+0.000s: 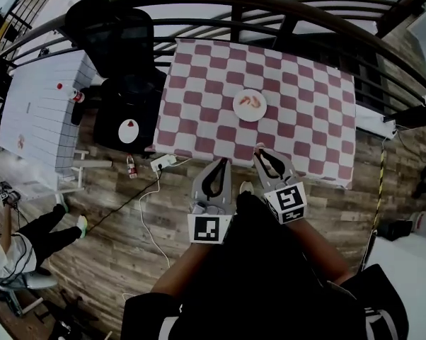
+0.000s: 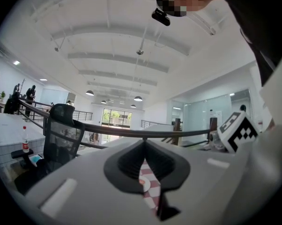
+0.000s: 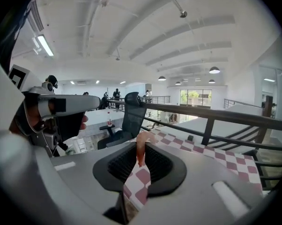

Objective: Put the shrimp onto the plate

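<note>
The red-and-white checked cloth-covered surface [image 1: 298, 119] has its near edge just ahead of both grippers. Its far edge runs close under the curved black metal railing [image 1: 284, 9]. A black mesh office chair [image 1: 121, 41] stands at its left edge, over the brown wooden plank floor [image 1: 128, 218]. The round white plate [image 1: 250, 117] sits near the middle of the cloth, with bare checks on every side of it, and it carries some pale pink shrimp pieces [image 1: 250, 102].

The cloth hangs over the near edge and hides what is under the surface. From the head view the right gripper's load is too small to make out. The left gripper view shows only a thin strip of cloth and a sliver of the plate [image 2: 142, 183] between its pads.

The left gripper [image 1: 222, 161] hangs above the floor, short of the near edge. Its jaws are closed tip to tip with nothing between them [image 2: 144, 142]. The right gripper [image 1: 258, 151] reaches the near edge of the cloth. Its jaws are pinched together on a curled pink shrimp [image 3: 140, 149], which hangs between the ribbed pads, well short of the plate.
</note>
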`<state>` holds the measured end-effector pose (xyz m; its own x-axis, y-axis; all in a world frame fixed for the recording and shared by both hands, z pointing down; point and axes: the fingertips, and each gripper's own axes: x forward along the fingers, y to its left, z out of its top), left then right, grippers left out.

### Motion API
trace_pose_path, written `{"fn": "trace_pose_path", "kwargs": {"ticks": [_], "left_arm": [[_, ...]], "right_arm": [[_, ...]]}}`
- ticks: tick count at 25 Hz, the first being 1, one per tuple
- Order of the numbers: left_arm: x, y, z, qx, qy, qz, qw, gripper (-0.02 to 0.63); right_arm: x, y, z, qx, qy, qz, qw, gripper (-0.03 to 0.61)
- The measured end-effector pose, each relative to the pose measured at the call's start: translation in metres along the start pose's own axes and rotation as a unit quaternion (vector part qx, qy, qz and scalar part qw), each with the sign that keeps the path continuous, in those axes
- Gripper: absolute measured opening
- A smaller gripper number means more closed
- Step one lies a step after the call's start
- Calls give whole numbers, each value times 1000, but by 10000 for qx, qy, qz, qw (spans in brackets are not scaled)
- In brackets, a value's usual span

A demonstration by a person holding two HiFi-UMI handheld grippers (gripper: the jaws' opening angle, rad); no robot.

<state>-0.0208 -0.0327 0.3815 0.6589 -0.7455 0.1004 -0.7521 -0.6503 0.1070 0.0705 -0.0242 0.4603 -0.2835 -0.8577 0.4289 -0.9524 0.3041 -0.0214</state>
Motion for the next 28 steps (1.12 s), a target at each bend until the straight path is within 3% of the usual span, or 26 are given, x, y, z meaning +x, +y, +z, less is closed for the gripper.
{"fn": "trace_pose_path", "kwargs": {"ticks": [14, 21, 28], "left_arm": [[42, 16, -3, 42, 59, 673, 9977, 9], [62, 24, -6, -127, 28, 909, 9958, 9], [62, 30, -4, 62, 131, 1080, 9940, 9]], "right_arm": [[91, -47, -51, -732, 899, 795, 9901, 55], [137, -69, -72, -880, 1217, 1000, 9836, 55], [172, -96, -99, -969, 1591, 1058, 9768, 57]]}}
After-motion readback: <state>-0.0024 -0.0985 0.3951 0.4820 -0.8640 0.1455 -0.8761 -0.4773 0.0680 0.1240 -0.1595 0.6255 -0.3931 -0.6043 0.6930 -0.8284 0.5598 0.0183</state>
